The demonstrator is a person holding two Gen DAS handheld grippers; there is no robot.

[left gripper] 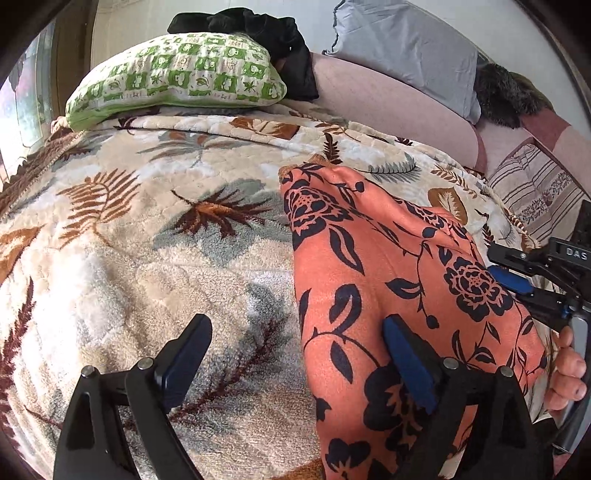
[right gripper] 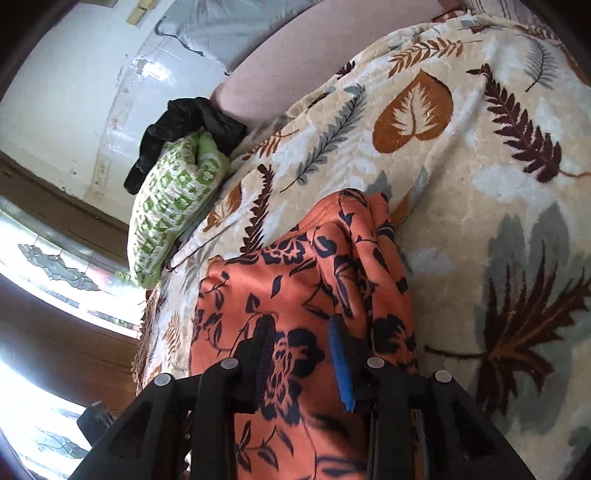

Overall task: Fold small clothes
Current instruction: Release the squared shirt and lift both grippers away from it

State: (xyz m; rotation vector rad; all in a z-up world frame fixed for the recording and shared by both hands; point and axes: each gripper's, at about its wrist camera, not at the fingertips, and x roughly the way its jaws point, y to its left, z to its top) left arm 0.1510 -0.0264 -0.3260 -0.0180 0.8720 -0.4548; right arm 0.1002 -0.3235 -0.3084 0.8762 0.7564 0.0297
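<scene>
Orange floral garment (left gripper: 388,266) spread lengthwise on leaf-patterned fleece blanket (left gripper: 129,229), right of centre. Left gripper (left gripper: 295,354) wide open, straddling garment's left edge. Right gripper (right gripper: 301,354) partly open above cloth, nothing gripped. Risk: pinching plush blanket along with fabric, dragging fold askew.

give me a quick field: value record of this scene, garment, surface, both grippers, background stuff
garment: orange cloth with black floral print, lying on the bed, partly folded over itself at the far end
surface: fleece blanket with leaf pattern
left gripper: open, one finger over the garment, the other over the blanket
right gripper: open, both fingers over the garment, not clamped on it
pillow: green and white patterned pillow at the far edge of the blanket
dark item: black clothing behind the pillow
</scene>
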